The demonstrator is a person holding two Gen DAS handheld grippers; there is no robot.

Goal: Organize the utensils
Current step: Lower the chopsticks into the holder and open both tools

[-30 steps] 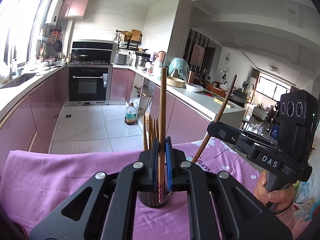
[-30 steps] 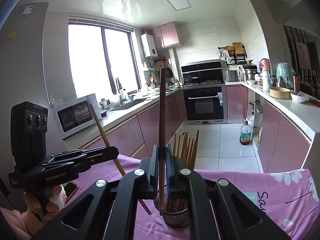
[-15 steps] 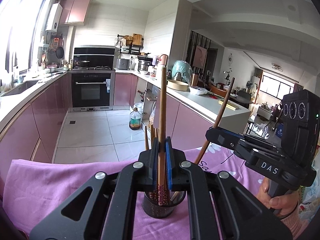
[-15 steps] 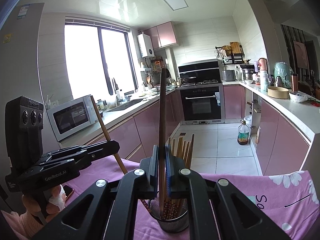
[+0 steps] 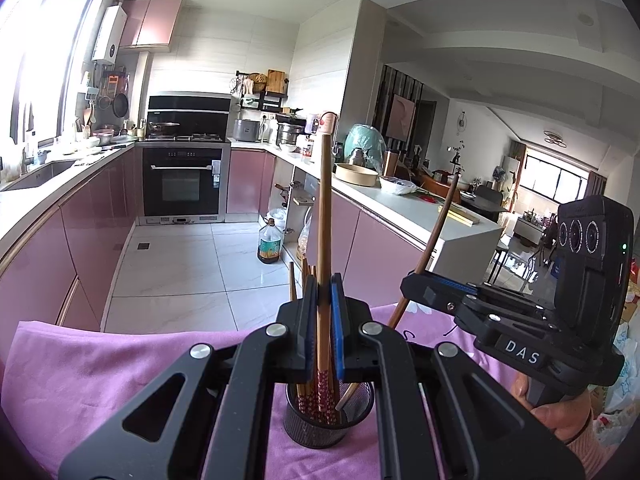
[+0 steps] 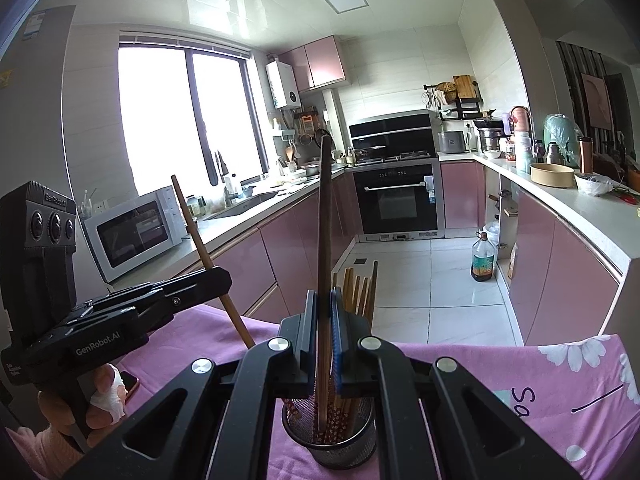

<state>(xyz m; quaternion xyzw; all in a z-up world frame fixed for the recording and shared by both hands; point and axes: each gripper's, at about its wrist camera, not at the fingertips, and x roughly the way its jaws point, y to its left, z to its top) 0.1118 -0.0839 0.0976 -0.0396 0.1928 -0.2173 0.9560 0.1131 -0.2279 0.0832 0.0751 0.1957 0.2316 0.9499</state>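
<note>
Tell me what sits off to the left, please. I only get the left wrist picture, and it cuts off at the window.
Observer: A white microwave stands on the counter beside the window.
Operator: Is anything lying on the purple cloth near the left hand?
Observer: Yes, what looks like a phone lies on the cloth right beside that hand.
Operator: Does the left chopstick stand straight?
Observer: No. Seen from the right wrist, the left chopstick leans, with its top tilted away from the cup.
</note>
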